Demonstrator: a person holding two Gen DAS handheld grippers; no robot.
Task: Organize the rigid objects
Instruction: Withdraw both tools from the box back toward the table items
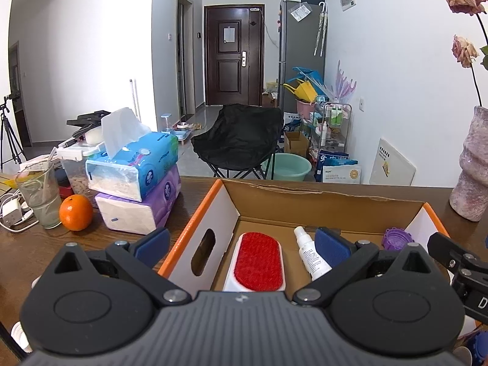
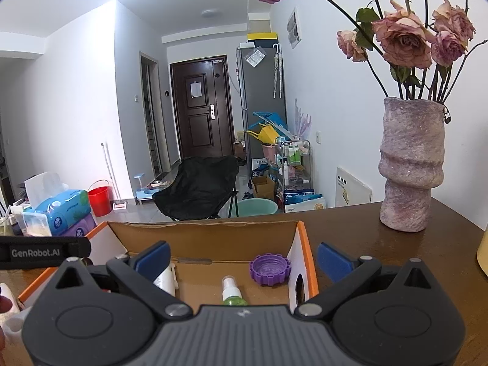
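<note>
Over the near side of the cardboard box (image 1: 323,202), which sits on the brown wooden surface (image 1: 39,244) toward its far edge, we hold both grippers empty. Our left gripper (image 1: 242,242) has its jaws spread wide, straddling the box's left wall, with nothing between the blue pads. Our right gripper (image 2: 242,257) is likewise released, its jaws parted across the box's right wall.

Inside the box we already count several rigid items. A red-faced brush (image 1: 257,260) lies on the box floor toward the left. Just right of it rests a white spray bottle (image 1: 311,254), tilted on its side. A purple lid (image 2: 270,268) sits against the right wall, and a small green spray bottle (image 2: 231,292) lies near the front, partly hidden by our right gripper's body.

We judge the task well advanced, since four things are packed and neither gripper carries anything. What remains is hard to tell. At the lower left corner of the left view we glimpse something white, and at the lower right something blue, both cut off and too unclear to name. Toward the left edge of the surface stand an orange (image 1: 75,212), a drinking glass (image 1: 39,195) and stacked tissue packs (image 1: 137,183); whether any of these belong in the box we cannot say. A vase of dried roses (image 2: 410,164) stands near the far right corner.
</note>
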